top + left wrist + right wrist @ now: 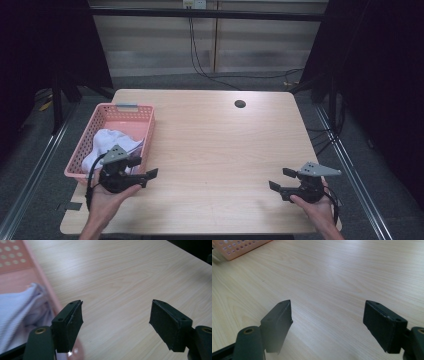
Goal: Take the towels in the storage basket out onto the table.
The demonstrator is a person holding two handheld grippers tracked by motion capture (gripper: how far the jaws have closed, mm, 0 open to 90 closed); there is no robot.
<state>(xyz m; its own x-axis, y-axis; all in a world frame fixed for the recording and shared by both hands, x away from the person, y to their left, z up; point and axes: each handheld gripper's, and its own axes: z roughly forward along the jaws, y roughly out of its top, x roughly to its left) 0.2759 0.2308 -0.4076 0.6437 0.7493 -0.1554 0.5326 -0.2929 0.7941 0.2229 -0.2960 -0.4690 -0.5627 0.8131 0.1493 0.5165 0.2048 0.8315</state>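
Two grippers in play, both empty. We see the left gripper (145, 170) at the near-left of the table (215, 150), held in the person's left hand (107, 197), sitting right at the near right corner of the pink basket (145, 111). Its fingers (68, 325) stand wide apart with nothing between them; in the left gripper view one finger overlaps the basket's rim, the other hangs over bare wood. We can't tell if it touches the rim. The white cloth (112, 142) lies bunched inside the basket, toward its near end, just beside the left gripper; it reads as pale ribbed fabric (20, 307) against the basket's wall in the left gripper view. We put the right gripper (281, 179) at the near-right of the table, in the right hand (317, 207), well apart from basket and cloth, pointing toward the left. Its fingers (277, 322) are wide too, holding nothing, bare table ahead and a basket corner (239, 248) far off at upper left.
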